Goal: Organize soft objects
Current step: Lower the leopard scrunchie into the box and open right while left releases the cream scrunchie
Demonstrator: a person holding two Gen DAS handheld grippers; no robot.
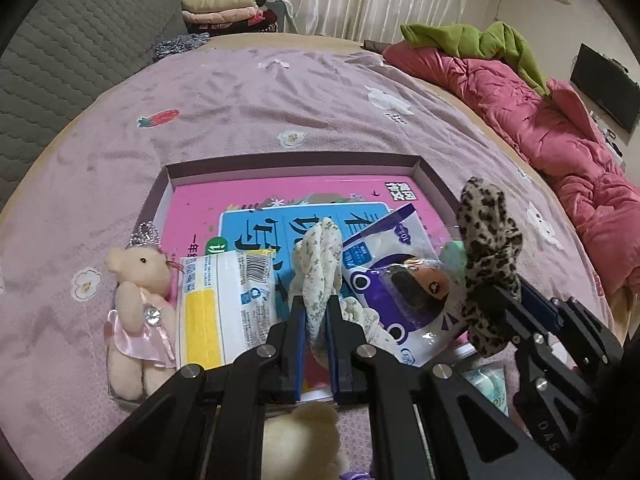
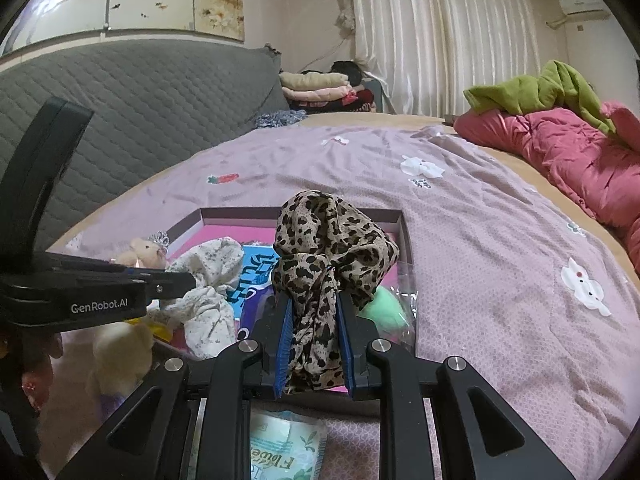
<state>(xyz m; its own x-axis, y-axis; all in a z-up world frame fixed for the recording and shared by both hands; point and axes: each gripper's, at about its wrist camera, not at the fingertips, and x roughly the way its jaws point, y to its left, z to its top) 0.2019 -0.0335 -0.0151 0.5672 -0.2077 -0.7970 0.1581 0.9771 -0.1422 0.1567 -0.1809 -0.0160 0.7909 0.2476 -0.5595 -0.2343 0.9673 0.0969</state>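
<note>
Left wrist view: the left gripper (image 1: 315,320) has its fingers clamped on a pale floral cloth (image 1: 320,264), held over a shallow box (image 1: 288,162) lying on a purple bedspread (image 1: 280,96). Inside the box lie a pink book (image 1: 208,208), a white packet (image 1: 224,304) and a purple-printed bag (image 1: 380,280). A small teddy bear (image 1: 138,300) in a pink dress sits at the box's left edge. On the right, the right gripper (image 1: 496,300) is closed on a leopard-print scarf (image 1: 486,240).

Right wrist view: the right gripper (image 2: 314,332) pinches the leopard scarf (image 2: 328,248) between blue pads (image 2: 285,344), above the box (image 2: 402,232). A green fuzzy item (image 2: 384,306) lies just beside it. The left gripper (image 2: 176,282) enters from the left, holding the floral cloth (image 2: 208,288). A red quilt (image 2: 568,152) lies at the bed's far right.
</note>
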